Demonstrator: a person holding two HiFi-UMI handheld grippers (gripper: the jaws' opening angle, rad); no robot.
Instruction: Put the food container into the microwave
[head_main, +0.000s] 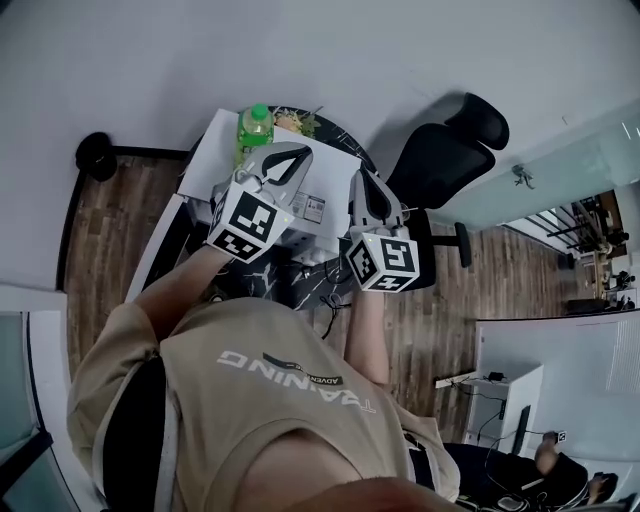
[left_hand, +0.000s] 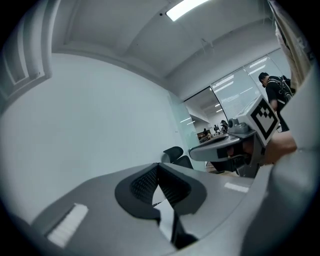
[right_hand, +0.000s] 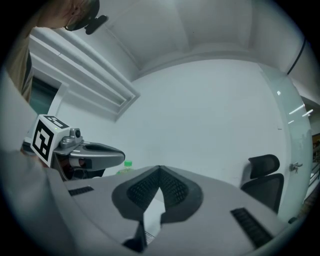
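Note:
A container with green food (head_main: 299, 122) shows at the far edge of a white box-shaped appliance (head_main: 212, 150), partly hidden behind my left gripper (head_main: 287, 158). Both grippers are raised above the appliance and pointed away from me. The left gripper (left_hand: 158, 166) has its jaws closed tip to tip with nothing between them. My right gripper (head_main: 368, 190) hangs to the right of it, and its jaws (right_hand: 160, 168) are likewise shut and empty. Each gripper view shows the other gripper from the side.
A green-capped bottle (head_main: 255, 124) stands on the appliance beside the container; its cap (right_hand: 128, 163) peeks over the right gripper. A black office chair (head_main: 449, 150) is at the right, on wooden floor. A white wall rises behind the appliance.

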